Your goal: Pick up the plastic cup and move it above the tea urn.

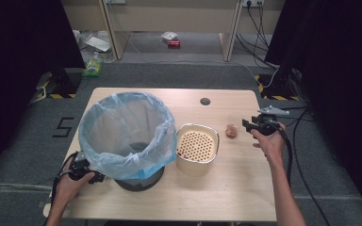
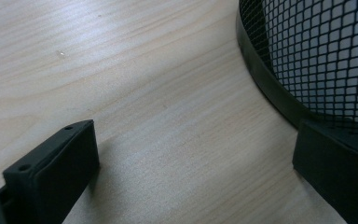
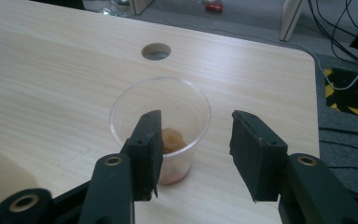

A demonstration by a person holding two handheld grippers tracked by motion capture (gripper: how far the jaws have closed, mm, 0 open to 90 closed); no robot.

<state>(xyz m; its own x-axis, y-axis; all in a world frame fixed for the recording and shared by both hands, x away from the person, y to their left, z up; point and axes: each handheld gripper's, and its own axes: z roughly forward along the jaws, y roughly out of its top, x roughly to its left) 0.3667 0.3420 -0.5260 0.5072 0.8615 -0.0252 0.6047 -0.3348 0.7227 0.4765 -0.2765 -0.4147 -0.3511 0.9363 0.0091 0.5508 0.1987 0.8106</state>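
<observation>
The small clear plastic cup [image 3: 161, 122] with brownish food bits inside stands on the pale wooden table [image 1: 226, 193], near its right edge, with bare wood all around it. The right gripper [image 3: 196, 149] hangs just in front of the cup, its jaws apart and not touching it. The left gripper [image 2: 191, 163] rests by the black mesh bin with a blue bag [image 1: 127, 129], jaws wide apart. The bin hides part of it. A cream pot with a holed insert [image 1: 197, 148] stands between bin and cup.
</observation>
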